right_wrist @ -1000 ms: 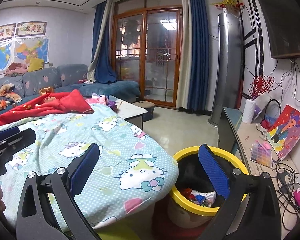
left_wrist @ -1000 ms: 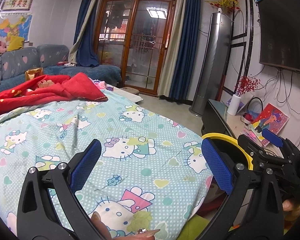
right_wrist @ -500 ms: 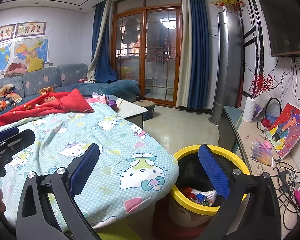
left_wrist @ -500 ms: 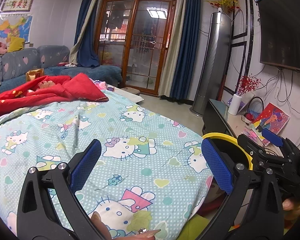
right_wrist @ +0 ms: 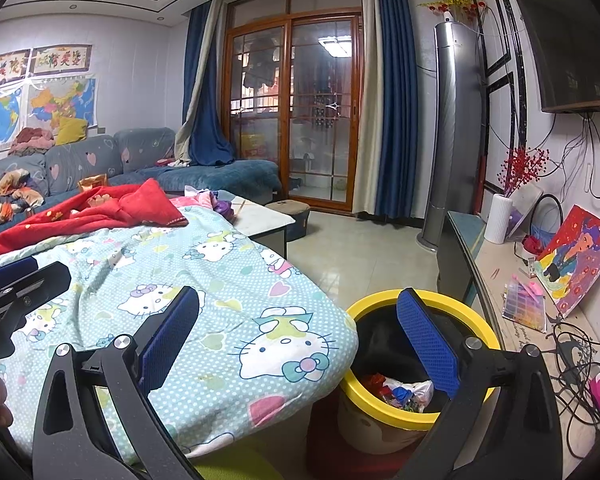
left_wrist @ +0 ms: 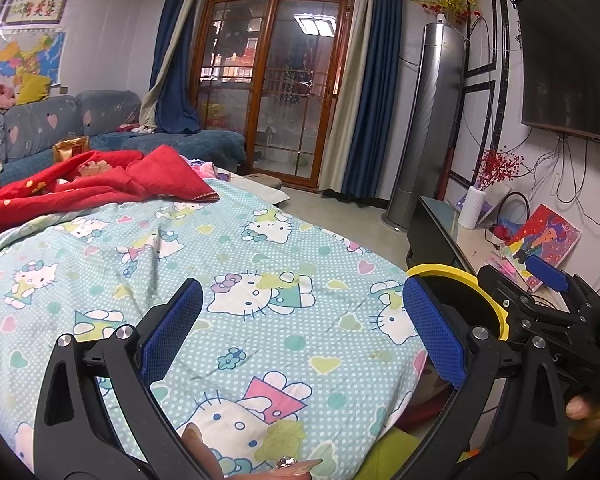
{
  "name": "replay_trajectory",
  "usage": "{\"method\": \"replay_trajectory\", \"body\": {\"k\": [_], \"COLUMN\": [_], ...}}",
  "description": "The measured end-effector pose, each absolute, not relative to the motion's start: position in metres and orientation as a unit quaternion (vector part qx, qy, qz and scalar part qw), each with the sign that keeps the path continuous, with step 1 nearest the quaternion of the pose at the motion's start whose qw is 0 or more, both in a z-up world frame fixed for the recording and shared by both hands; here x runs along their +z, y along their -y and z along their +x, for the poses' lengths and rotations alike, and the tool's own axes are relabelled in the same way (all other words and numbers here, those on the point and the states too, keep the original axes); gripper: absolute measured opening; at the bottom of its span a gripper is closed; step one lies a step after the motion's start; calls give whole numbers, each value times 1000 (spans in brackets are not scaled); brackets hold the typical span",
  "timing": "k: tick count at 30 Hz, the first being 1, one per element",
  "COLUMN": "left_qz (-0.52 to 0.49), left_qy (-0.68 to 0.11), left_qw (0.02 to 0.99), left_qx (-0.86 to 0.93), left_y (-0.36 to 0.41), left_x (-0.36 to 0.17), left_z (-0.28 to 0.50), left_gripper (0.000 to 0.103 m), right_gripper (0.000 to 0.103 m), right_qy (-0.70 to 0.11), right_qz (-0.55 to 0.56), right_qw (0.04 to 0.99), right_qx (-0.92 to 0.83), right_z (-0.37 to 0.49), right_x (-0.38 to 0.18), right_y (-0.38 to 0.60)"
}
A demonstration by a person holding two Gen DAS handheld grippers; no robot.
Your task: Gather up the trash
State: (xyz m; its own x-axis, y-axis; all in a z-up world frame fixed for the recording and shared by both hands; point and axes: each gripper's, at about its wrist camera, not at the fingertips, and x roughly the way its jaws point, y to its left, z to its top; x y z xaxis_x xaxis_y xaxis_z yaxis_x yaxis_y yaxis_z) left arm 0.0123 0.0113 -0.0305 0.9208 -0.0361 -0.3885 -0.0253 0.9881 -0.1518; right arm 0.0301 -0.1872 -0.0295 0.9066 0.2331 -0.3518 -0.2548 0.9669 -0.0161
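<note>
I see crumpled coloured wrappers (right_wrist: 400, 392) at the bottom of the yellow-rimmed round bin (right_wrist: 380, 304), just beyond my right gripper (right_wrist: 296, 338), spread empty like my left gripper (left_wrist: 302, 330) over the cat-print blue blanket (left_wrist: 260, 248), the bin beside its corner.

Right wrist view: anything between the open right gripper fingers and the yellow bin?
Nothing: right gripper is empty, with bare air down to the bin. Right wrist view.

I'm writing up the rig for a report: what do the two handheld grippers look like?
Both match: the left gripper and right gripper have black plastic jaws with slotted cut-outs, silver screw heads and blue textured pads. No cables or sleeves show.
</note>
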Motion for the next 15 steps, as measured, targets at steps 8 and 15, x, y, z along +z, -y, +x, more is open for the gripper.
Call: {"method": "replay_trajectory", "body": {"k": [8, 15], "left_qz": [-77, -76], "left_qy": [-199, -200], "left_qw": [977, 977], "left_qx": [-4, -2], "left_y": [-11, -12], "left_x": [-30, -30], "left_z": [12, 12], "left_gripper": [92, 92], "right_gripper": [96, 96], "right_qy": [-177, -177], "right_qz": [-31, -31], "right_qw": [976, 976], "right_qx": [125, 125], "right_z": [30, 31], "right_x": [-29, -30], "right_y": [188, 187]}}
